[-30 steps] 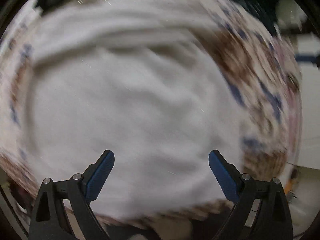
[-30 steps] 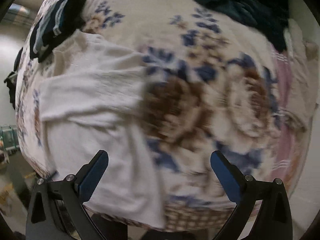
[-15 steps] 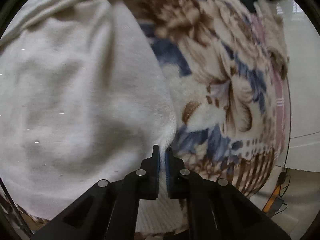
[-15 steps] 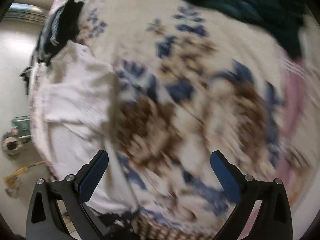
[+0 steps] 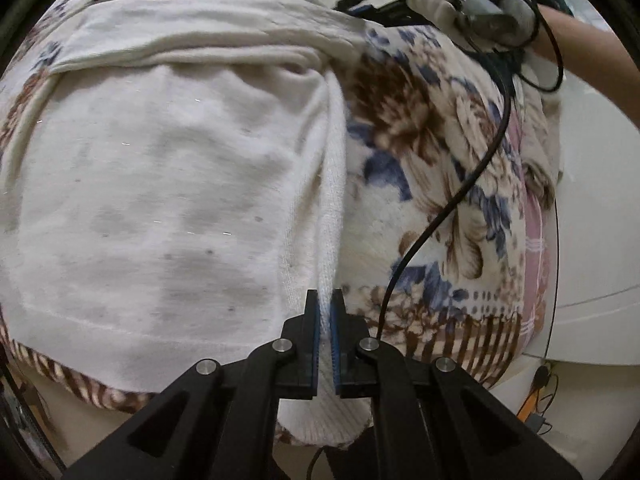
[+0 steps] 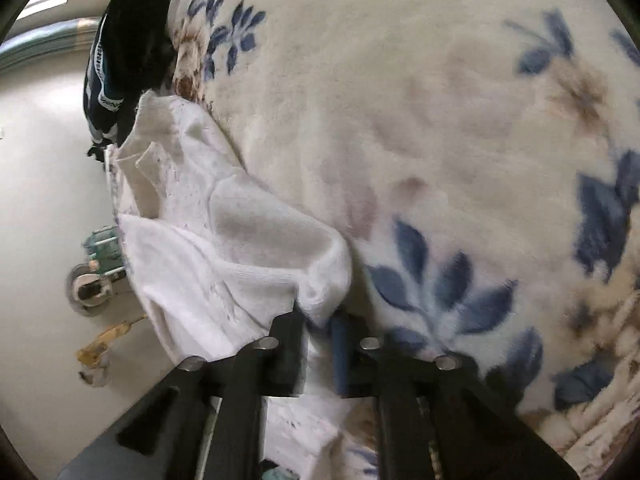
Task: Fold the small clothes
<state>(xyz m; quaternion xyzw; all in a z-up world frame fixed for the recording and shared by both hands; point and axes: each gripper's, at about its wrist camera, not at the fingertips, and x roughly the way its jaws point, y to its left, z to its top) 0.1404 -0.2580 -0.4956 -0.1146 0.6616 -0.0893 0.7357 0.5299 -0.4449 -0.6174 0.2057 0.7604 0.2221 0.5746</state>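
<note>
Garment (image 5: 168, 184), a white knitted top, lay spread on a floral blanket (image 5: 436, 184) with blue and brown flowers. Left tool (image 5: 324, 336) was clenched on the top's right-hand edge near the ribbed hem, with white fabric pinched between its blue pads (image 5: 335, 344) and a bulge of hem hanging below the jaws. Several faint grey marks showed on the cloth's front. Right tool (image 6: 318, 330) was likewise clamped on a bunched corner of the same white top (image 6: 224, 248), the fabric rising in a fold just above the jaws and trailing away to the left. In the left wrist view, a gloved hand (image 5: 472, 4) gripped a tool handle at the top right, and a black cable (image 5: 460, 196) ran from it down across the blanket. A dark garment with light trim (image 6: 128, 48) lay at the far end of the blanket (image 6: 440, 120), touching or just beside the white top's far edge. Pale floor (image 6: 44, 200) showed to the left of the blanket.
</note>
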